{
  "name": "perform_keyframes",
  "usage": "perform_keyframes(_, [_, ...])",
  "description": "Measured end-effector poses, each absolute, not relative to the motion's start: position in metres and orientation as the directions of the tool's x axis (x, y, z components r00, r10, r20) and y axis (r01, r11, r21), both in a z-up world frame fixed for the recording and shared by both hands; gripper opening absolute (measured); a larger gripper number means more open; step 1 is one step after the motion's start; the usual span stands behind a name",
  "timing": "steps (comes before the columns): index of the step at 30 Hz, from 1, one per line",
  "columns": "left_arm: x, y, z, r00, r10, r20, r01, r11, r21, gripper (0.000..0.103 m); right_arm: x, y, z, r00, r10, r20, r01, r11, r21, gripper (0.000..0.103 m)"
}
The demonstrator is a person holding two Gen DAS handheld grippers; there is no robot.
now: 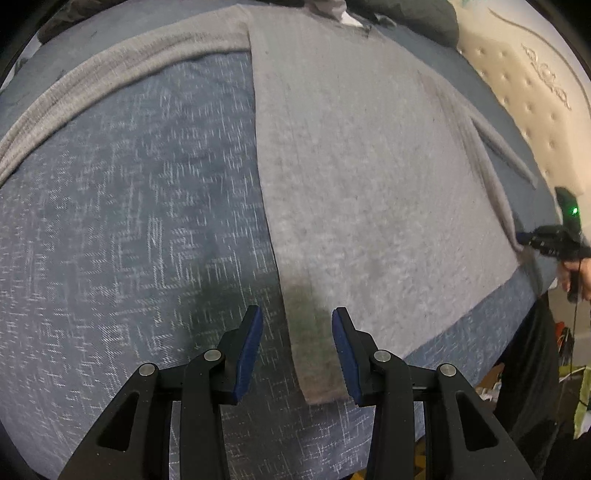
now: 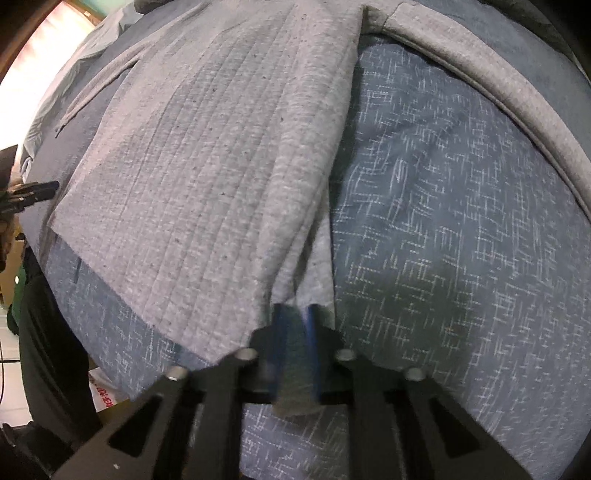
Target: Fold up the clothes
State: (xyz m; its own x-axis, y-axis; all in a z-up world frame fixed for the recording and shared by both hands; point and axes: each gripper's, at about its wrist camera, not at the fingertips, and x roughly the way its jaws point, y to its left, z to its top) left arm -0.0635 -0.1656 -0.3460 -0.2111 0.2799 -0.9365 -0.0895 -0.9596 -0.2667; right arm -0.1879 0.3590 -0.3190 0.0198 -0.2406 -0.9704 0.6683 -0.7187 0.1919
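Grey knit garment (image 1: 369, 155) flat on bed (image 1: 129, 221): soft, limp, light. Right tool (image 2: 295, 317) pinching its hem corner; left tool (image 1: 297, 325) part-open over opposite corner.

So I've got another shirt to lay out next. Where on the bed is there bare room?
Bare blue bedspread lies between the grey garment body and its outstretched sleeve; the right wrist view shows a similar patch on the other side. A narrow strip runs below the hem. The far end, by the dark clothes pile, is crowded.
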Motion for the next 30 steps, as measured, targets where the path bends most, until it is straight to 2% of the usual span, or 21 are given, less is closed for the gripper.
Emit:
perform_keyframes(6, [-0.063,-0.165,-0.358,-0.197,0.287,-0.937,-0.081,-0.958,-0.276,0.042,-0.193,0.382,-0.299,-0.019,-0.272,-0.962,0.65,-0.735,0.195,0.001])
perform_keyframes(11, [-0.063,-0.167,-0.367,-0.188,0.301,-0.935,-0.07,-0.954,-0.293,0.022,-0.203,0.402,-0.28,-0.051,-0.293,-0.955,0.63,-0.751,0.197,0.0])
perform_keyframes(13, [-0.062,-0.166,-0.367,-0.194,0.303,-0.933,-0.076,-0.953,-0.294,0.01,-0.205,0.407,-0.276,-0.049,-0.297,-0.954,0.62,-0.757,0.204,0.0])
perform_keyframes(15, [-0.06,-0.165,-0.365,-0.203,0.304,-0.931,-0.084,-0.953,-0.292,0.004,-0.202,0.408,-0.276,-0.032,-0.309,-0.951,0.617,-0.755,0.225,0.0])
perform_keyframes(20, [-0.055,-0.167,-0.356,-0.232,0.286,-0.93,-0.094,-0.958,-0.271,0.003,-0.188,0.389,-0.278,-0.025,-0.293,-0.956,0.593,-0.774,0.222,0.003])
perform_keyframes(22, [-0.054,-0.17,-0.348,-0.255,0.28,-0.926,-0.094,-0.96,-0.264,0.003,-0.19,0.389,-0.282,-0.017,-0.276,-0.961,0.585,-0.782,0.215,0.01])
perform_keyframes(24, [-0.052,-0.174,-0.342,-0.27,0.276,-0.922,-0.095,-0.961,-0.26,0.003,-0.19,0.39,-0.286,-0.008,-0.259,-0.966,0.582,-0.787,0.206,0.024])
perform_keyframes(30, [-0.046,-0.181,-0.337,-0.275,0.259,-0.926,-0.088,-0.966,-0.244,0.003,-0.19,0.392,-0.292,0.032,-0.282,-0.959,0.549,-0.797,0.253,0.028])
